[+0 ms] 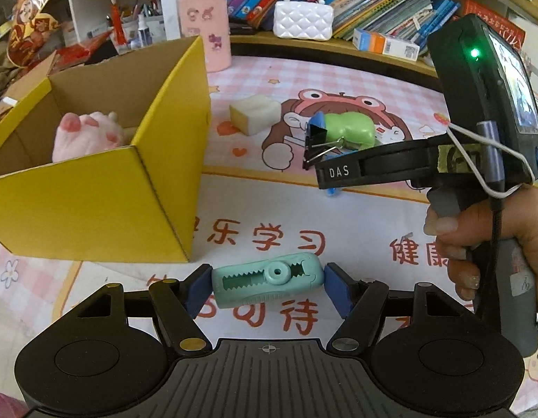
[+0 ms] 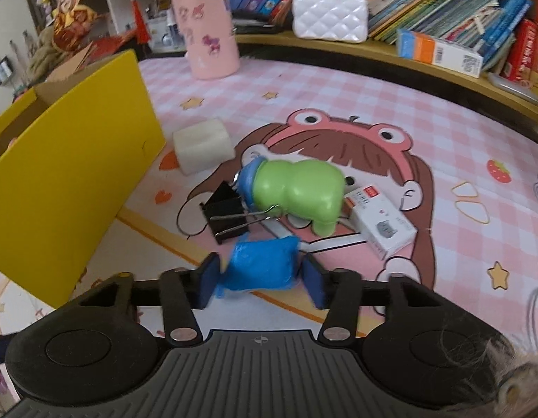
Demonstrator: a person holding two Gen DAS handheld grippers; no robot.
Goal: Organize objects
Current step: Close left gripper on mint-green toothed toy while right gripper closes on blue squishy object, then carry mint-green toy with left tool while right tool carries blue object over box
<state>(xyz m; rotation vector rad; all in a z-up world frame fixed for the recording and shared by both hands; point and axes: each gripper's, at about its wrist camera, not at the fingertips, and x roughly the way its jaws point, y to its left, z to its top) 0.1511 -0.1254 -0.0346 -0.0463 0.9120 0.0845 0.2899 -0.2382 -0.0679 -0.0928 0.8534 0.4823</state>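
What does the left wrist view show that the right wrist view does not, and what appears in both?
Only the left wrist view shows the teal tool between the left gripper fingers, the pink plush inside the yellow box, and the right gripper from outside.

Only the right wrist view shows the blue object between that gripper's fingers, and the white carton.

Both show the box, green toy, binder clip, white block, pink cup and white purse.

Teal toothed clip (image 1: 267,284) lies crosswise; crumpled blue packet (image 2: 262,266) beside black binder clip (image 2: 227,214).
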